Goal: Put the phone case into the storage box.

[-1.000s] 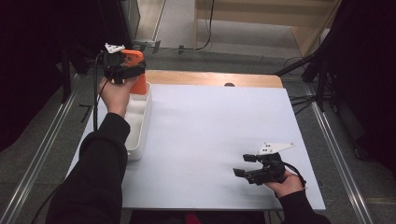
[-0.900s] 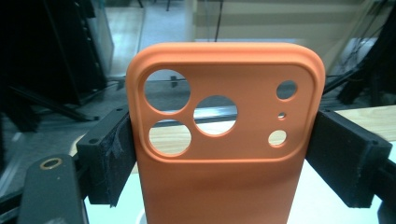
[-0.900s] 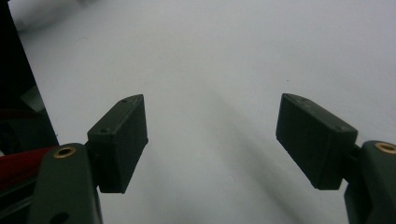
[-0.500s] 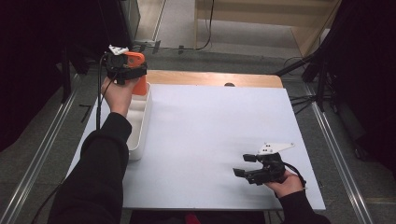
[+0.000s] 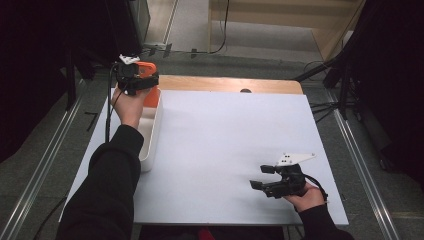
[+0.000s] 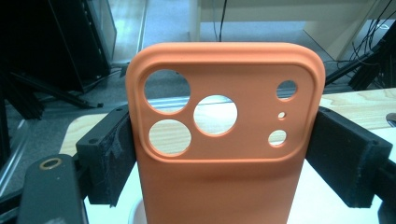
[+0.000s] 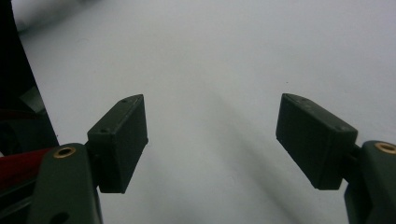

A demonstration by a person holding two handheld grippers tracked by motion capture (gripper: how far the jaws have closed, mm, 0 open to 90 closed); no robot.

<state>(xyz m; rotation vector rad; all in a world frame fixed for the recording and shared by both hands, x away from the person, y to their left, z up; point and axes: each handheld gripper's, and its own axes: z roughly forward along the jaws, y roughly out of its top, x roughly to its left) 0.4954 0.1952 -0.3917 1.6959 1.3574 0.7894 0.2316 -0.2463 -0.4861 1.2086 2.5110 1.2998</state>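
Here the left gripper [image 6: 224, 140] clamps an unmarked orange phone case [image 6: 224, 116]; right gripper [image 7: 212, 135] gapes.

High view: evenly lit from above, table [image 5: 225, 150] bright and near blown white; surroundings left and right sunk in deep black. Soft, faint shadows under right gripper [image 5: 263, 176] and along tray [image 5: 152, 135]. Slightly soft overall, mild grain, no motion blur.

Left gripper view: case [image 6: 224, 130] sharp and well lit, gentle shading toward lower half; background mildly blurred, lines bowed at edges.

Right gripper view: dim, grey-blue cast; table as featureless haze with diffuse shadow streaks; jaws close, soft-edged, dark; left margin black.
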